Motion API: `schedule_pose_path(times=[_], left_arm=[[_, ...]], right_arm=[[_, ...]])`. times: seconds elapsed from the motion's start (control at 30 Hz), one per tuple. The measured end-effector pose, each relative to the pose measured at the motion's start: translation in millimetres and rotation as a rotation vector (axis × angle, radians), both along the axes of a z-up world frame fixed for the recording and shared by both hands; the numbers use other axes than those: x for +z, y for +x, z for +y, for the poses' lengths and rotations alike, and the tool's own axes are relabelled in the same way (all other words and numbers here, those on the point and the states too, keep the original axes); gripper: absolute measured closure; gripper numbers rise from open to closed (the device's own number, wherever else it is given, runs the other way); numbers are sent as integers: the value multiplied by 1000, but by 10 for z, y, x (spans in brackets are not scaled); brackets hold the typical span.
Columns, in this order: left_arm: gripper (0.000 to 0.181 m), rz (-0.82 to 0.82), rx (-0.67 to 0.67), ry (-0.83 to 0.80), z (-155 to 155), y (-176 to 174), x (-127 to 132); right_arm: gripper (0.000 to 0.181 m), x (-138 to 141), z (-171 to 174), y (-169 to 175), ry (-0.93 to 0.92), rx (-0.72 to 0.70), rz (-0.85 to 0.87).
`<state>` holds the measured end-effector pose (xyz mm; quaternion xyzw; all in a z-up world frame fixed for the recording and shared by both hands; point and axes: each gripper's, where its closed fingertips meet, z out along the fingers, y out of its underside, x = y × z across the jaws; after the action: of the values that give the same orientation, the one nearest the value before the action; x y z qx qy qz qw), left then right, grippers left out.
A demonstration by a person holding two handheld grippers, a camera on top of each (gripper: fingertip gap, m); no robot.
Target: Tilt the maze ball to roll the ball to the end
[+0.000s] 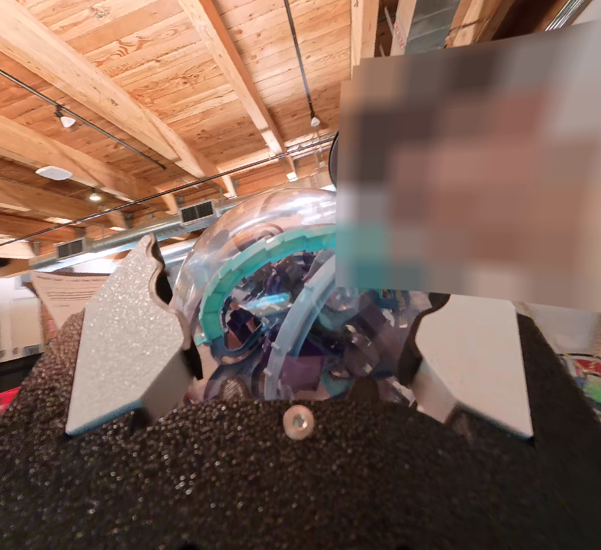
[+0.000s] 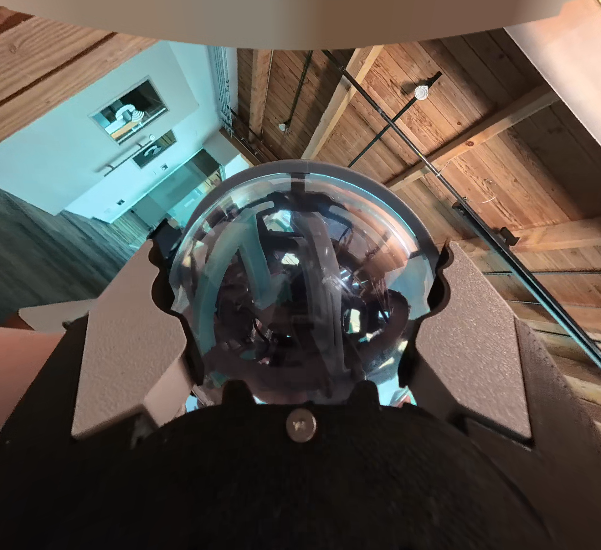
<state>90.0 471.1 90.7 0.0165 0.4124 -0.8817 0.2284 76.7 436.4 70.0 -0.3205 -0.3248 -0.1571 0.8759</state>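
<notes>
The maze ball point(image 1: 260, 323) is a clear plastic sphere with teal, grey and purple tracks inside. It is held up in the air between both grippers, which point up at the ceiling. My left gripper point(image 1: 292, 303) is shut on it, its grey fingers point(image 1: 130, 323) pressed on either side. In the right wrist view the maze ball point(image 2: 292, 290) fills the middle, a grey band over its top. My right gripper point(image 2: 299, 280) is shut on it too, both fingers point(image 2: 136, 339) against the shell. I cannot make out the small ball inside.
A wooden beam ceiling point(image 1: 162, 62) with black light rails point(image 2: 422, 157) and metal ducts point(image 1: 146, 235) lies beyond. A white wall point(image 2: 81, 160) is at the left of the right wrist view. Blurred patches cover the upper right of the left view and the top of the right view.
</notes>
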Motion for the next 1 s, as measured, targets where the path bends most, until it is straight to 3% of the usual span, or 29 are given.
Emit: schedule_pose_path(times=[0.2, 0.37, 0.73, 0.9, 1.0], left_arm=[[24, 45, 205, 64, -143, 180, 33], [24, 79, 294, 87, -190, 288, 31], [34, 7, 331, 60, -129, 195, 103], [25, -29, 408, 212, -364, 276, -46], [25, -51, 385, 264, -521, 255, -103]], right_arm=[[24, 47, -96, 253, -10, 123, 123], [23, 51, -118, 386, -23, 177, 185], [24, 21, -90, 401, -58, 128, 161], [24, -17, -167, 424, -73, 86, 207], [24, -90, -285, 391, -86, 17, 189]])
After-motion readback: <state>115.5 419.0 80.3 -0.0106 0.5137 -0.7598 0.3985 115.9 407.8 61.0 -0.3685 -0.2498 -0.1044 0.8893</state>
